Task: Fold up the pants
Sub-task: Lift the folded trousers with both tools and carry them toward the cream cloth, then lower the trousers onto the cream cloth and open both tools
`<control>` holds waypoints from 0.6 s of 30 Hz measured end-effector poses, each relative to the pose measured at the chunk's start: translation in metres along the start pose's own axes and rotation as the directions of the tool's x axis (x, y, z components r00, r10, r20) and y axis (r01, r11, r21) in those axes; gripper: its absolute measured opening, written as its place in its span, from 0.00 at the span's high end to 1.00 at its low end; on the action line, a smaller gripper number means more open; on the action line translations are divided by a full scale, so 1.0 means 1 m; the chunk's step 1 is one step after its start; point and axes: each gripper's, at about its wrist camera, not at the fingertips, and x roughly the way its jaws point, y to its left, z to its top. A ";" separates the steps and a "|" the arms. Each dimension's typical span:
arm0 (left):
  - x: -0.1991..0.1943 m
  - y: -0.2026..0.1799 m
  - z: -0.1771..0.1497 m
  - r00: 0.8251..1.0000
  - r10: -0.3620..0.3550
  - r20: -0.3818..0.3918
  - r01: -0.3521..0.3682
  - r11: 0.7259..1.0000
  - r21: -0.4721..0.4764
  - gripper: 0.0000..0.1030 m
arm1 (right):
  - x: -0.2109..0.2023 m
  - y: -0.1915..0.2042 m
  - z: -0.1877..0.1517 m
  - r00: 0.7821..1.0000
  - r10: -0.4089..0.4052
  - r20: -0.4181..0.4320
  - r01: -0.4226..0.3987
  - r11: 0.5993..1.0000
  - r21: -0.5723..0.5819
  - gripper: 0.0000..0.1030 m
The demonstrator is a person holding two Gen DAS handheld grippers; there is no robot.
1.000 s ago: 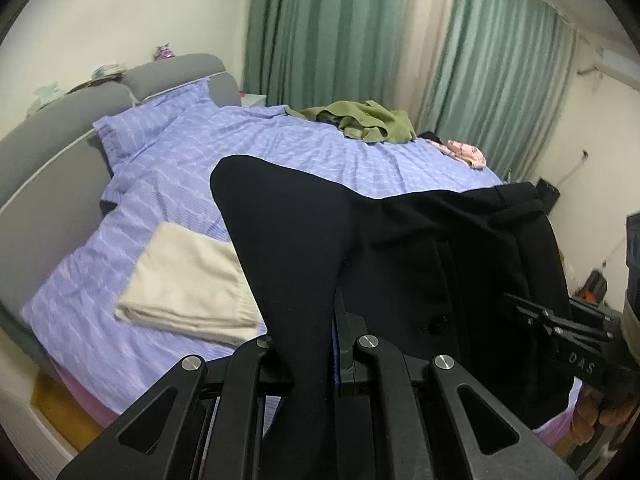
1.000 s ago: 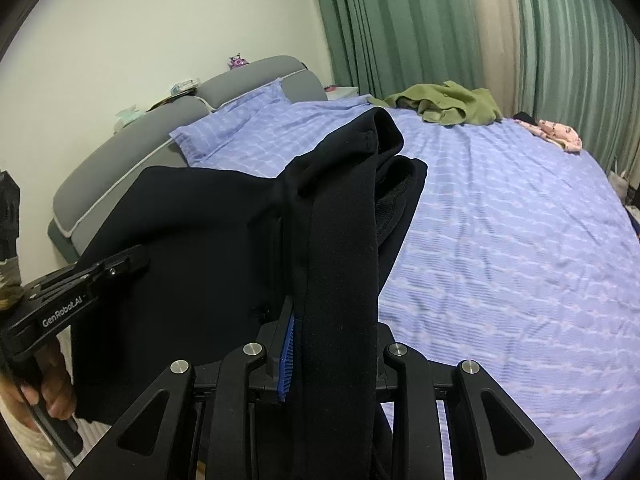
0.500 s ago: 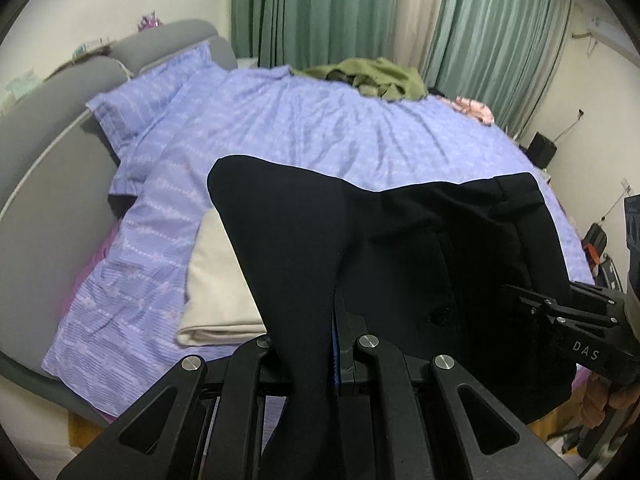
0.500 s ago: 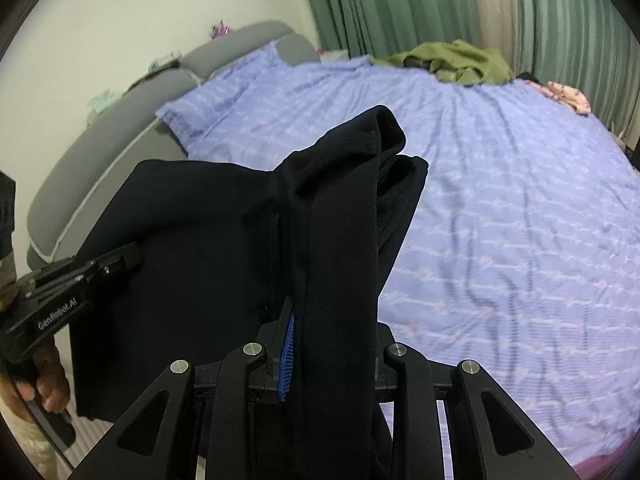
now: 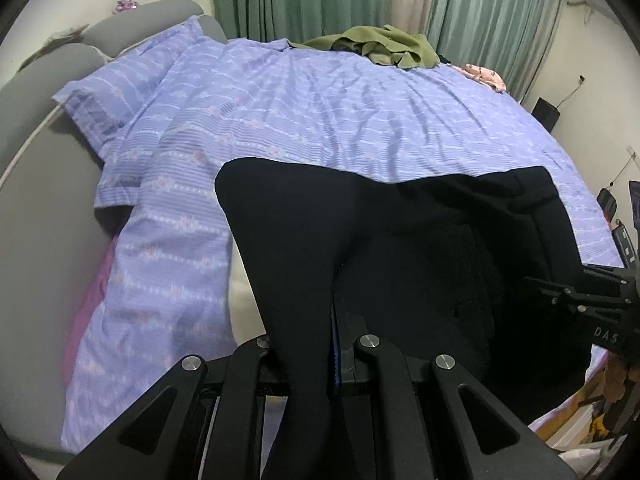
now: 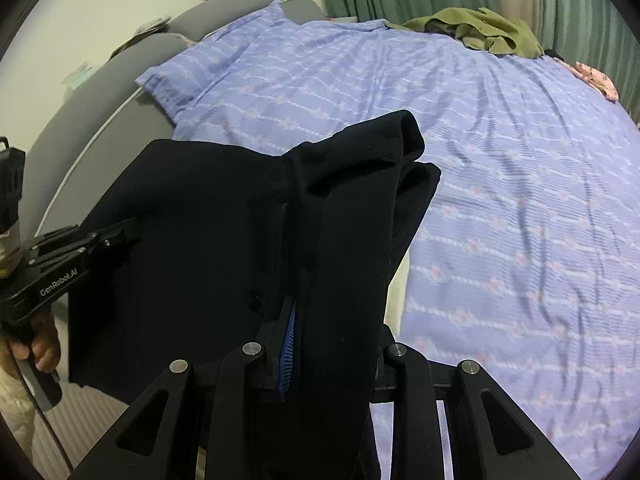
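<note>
A: Pants (image 5: 400, 248) status?
B: Clamped in both left gripper (image 5: 334, 344) and right gripper (image 6: 320, 336), now carried lower and further over the near bed (image 5: 360, 112) edge. Laying flat appears next.

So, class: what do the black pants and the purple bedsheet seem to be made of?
Black pants: probably a soft, matte knit or cotton blend; they drape limply with no shine. Purple bedsheet: likely thin woven cotton, printed with pale stripes and creased in fine wrinkles.

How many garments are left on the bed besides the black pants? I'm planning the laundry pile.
3: an olive garment and a pink one at the far edge; a cream piece mostly hidden behind the held pants.
</note>
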 end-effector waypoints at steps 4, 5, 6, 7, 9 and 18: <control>0.043 0.019 0.015 1.000 0.008 -0.022 -0.007 1.000 0.025 0.88 | 0.040 -0.010 0.023 1.000 -0.007 0.001 0.007 1.000 0.022 0.74; 0.055 0.023 0.019 0.999 0.016 -0.032 -0.015 0.999 0.030 0.88 | 0.048 -0.012 0.026 1.000 -0.006 -0.002 0.006 1.000 0.019 0.74; 0.068 0.028 0.022 0.999 0.019 -0.039 -0.018 0.999 0.029 0.88 | 0.057 -0.013 0.029 1.000 -0.006 -0.009 0.006 1.000 0.017 0.74; 0.077 0.032 0.023 0.999 0.022 -0.044 -0.021 1.000 0.023 0.88 | 0.066 -0.014 0.032 1.000 -0.004 -0.015 0.005 1.000 0.015 0.74; 0.096 0.041 0.022 0.998 0.023 -0.058 -0.022 1.000 0.011 0.88 | 0.084 -0.013 0.037 0.999 -0.019 -0.027 0.018 1.000 -0.010 0.74; 0.128 0.052 0.014 0.986 0.140 -0.092 -0.132 0.987 0.089 0.60 | 0.123 -0.027 0.046 0.993 -0.086 -0.082 0.085 0.996 -0.021 0.64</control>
